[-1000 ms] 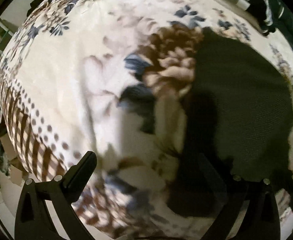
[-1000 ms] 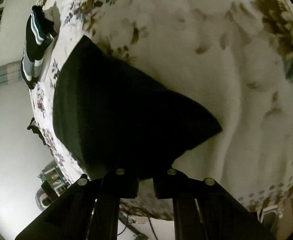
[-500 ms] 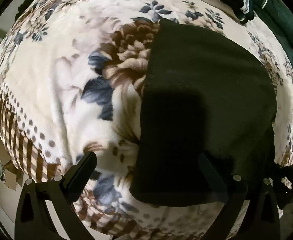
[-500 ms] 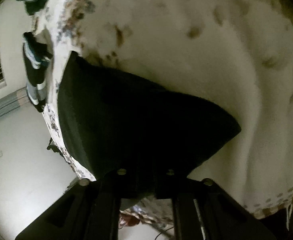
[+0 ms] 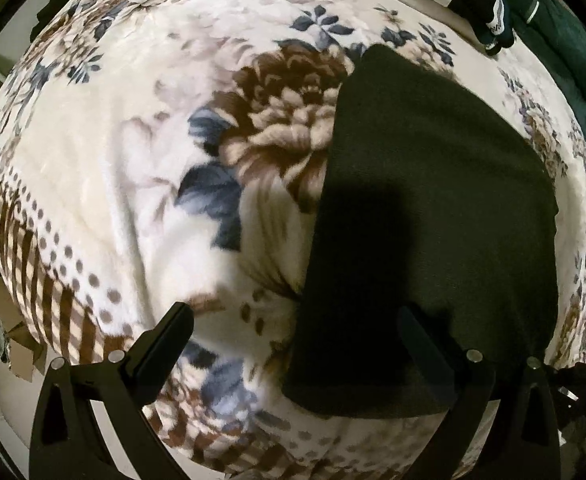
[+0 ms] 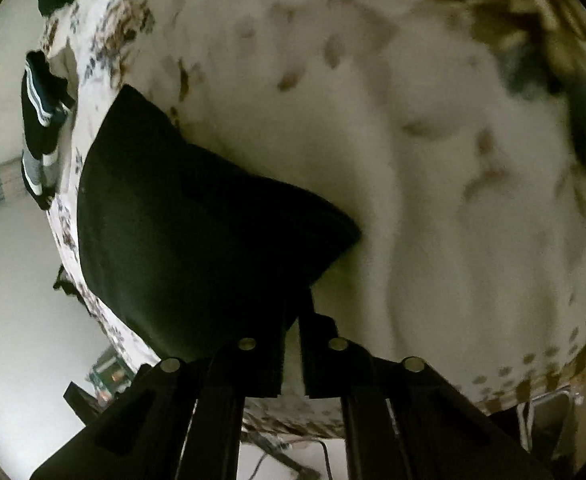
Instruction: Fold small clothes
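A black folded garment lies flat on the floral blanket of a bed, on the right of the left wrist view. My left gripper is open and empty, held above the garment's left edge; its right finger is over the cloth, its left finger over the blanket. In the right wrist view my right gripper is shut on the near corner of the black garment, which spreads away to the left.
More dark clothes with white stripes and a dark green one lie at the bed's far right edge; the striped pile also shows in the right wrist view. The blanket's striped border marks the bed's near edge. Cardboard lies on the floor.
The left gripper has drawn back from the blanket and stays open over the garment's left edge. The right gripper stays shut on the corner and the cloth has shifted left in its view.
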`<state>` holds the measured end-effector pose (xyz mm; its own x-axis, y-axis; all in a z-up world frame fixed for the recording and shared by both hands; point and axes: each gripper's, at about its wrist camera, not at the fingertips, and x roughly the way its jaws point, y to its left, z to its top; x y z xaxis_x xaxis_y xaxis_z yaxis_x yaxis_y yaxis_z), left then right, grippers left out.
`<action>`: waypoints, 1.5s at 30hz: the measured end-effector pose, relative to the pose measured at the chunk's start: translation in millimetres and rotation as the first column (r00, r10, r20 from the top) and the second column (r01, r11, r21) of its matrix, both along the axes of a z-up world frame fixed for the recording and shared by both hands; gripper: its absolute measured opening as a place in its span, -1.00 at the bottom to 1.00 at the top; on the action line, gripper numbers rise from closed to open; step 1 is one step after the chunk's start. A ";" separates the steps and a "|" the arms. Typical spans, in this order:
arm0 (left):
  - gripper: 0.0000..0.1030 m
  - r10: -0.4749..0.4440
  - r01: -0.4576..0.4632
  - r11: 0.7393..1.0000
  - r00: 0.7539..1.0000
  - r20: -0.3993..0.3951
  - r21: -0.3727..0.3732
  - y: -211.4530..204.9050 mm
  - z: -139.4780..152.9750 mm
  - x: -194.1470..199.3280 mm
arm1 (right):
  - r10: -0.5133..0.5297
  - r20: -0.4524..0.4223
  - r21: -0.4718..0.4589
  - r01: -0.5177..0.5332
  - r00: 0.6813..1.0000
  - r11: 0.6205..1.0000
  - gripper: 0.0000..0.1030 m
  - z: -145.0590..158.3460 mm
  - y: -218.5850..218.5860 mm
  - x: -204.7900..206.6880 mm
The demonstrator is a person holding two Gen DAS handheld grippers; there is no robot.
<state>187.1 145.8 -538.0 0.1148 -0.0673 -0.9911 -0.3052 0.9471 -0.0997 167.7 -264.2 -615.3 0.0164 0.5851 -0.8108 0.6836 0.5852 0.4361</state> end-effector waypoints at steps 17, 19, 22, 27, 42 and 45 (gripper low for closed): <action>0.98 0.063 -0.027 0.968 0.989 0.137 -0.248 29.1 -41.1 113.8 | 0.382 0.416 -0.154 -0.350 0.825 0.924 -0.88 2.4 43.7 194.5; 0.84 0.089 -0.042 0.962 0.982 0.166 -0.270 32.0 -39.6 111.7 | 0.354 0.441 -0.182 -0.304 0.825 0.935 -0.89 14.8 42.3 195.0; 0.70 0.122 -0.064 0.953 0.976 0.180 -0.295 35.3 -38.0 110.0 | 0.350 0.468 -0.237 -0.267 0.811 0.934 -0.90 28.3 47.1 205.6; 0.71 0.110 -0.055 0.947 0.982 0.156 -0.318 40.4 -35.7 108.0 | 0.370 0.351 -0.182 -0.325 0.860 0.928 -0.78 -2.4 45.2 216.7; 0.79 0.091 -0.006 0.828 0.988 0.123 -0.560 36.3 -57.9 37.4 | 0.336 0.273 0.406 -0.425 0.901 0.809 0.13 -73.6 42.8 143.7; 0.79 0.067 0.022 0.823 0.989 0.135 -0.568 25.0 -55.6 48.7 | 0.335 0.288 0.437 -0.434 0.897 0.788 0.13 -76.9 60.4 142.0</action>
<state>235.8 170.8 -593.5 0.2599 -0.6067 -0.7512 -0.2659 0.7029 -0.6597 309.6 -203.9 -692.2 -0.1737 0.8855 -0.4309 0.3237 0.4646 0.8242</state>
